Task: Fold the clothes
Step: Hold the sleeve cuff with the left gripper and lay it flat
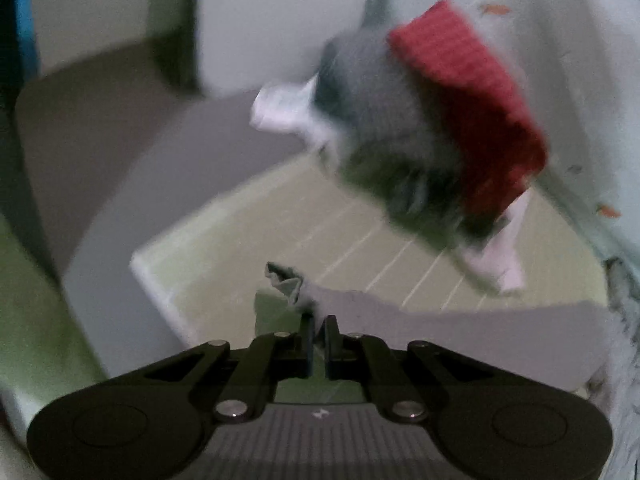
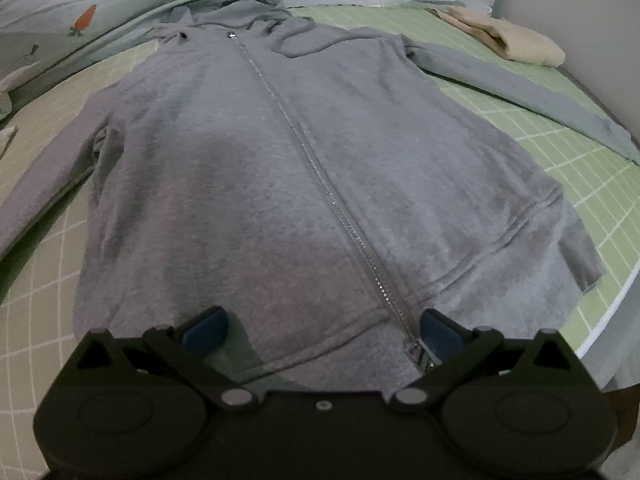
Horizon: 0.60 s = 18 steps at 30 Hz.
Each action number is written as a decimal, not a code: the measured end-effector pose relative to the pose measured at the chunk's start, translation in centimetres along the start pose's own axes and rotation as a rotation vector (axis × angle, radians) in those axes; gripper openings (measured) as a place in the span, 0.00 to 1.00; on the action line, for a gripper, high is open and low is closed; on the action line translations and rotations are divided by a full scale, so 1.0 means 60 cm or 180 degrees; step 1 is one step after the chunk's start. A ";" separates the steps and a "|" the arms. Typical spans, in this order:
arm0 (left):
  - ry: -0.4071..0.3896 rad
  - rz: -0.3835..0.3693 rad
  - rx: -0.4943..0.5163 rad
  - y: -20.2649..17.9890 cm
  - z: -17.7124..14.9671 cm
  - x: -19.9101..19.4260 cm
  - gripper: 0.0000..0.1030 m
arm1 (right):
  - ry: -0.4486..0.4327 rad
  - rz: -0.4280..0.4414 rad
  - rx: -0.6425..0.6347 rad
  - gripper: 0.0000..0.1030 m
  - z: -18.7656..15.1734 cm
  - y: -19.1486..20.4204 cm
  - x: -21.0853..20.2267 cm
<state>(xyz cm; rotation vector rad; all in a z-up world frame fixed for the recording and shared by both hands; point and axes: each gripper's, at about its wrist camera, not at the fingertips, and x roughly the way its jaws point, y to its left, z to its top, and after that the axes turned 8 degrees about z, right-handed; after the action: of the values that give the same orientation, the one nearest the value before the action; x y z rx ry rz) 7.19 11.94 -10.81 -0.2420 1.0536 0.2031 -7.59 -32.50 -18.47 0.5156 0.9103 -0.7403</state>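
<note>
Right view only: grey zip hoodie (image 2: 304, 184) flat on green checked sheet (image 2: 592, 184), right gripper (image 2: 320, 330) wide above hem. Left gripper (image 1: 319, 326) pinches grey cloth (image 1: 294, 286); blurred clothes pile (image 1: 420, 128) beyond.

A bedroom in a home, with clothes laid out on a bed.

A green checked sheet (image 2: 568, 152) covers the bed, and a pale quilt printed with carrots (image 2: 60, 12) is bunched along its far side. A grey zip hoodie (image 2: 280, 168) lies spread flat on the sheet, a folded beige garment (image 2: 508, 40) sits near a plain wall, and blurred stacked clothes (image 1: 432, 128) lie at the bed's edge.
</note>
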 end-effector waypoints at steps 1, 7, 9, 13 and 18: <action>0.0151 0.0030 -0.0055 0.008 -0.010 0.014 0.05 | -0.0007 0.0004 -0.0005 1.00 -0.001 0.000 0.000; 0.0649 0.0047 -0.0176 0.032 -0.041 0.076 0.15 | -0.0065 0.0014 -0.0007 1.00 -0.006 -0.002 -0.001; 0.0637 0.0015 -0.0149 0.031 -0.041 0.077 0.38 | -0.0093 0.0006 0.0007 1.00 -0.007 -0.001 -0.002; 0.0607 0.0046 -0.0039 0.024 -0.041 0.084 0.71 | -0.0173 -0.0024 0.0045 1.00 -0.013 0.000 -0.004; 0.0667 0.0130 0.0063 0.019 -0.044 0.103 0.73 | -0.0283 -0.0060 0.0072 1.00 -0.023 0.002 -0.007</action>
<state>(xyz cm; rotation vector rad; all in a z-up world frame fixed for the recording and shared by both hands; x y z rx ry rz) 7.61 12.58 -17.57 -0.2276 1.2687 0.2072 -8.36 -31.36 -18.83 0.4908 0.8258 -0.7853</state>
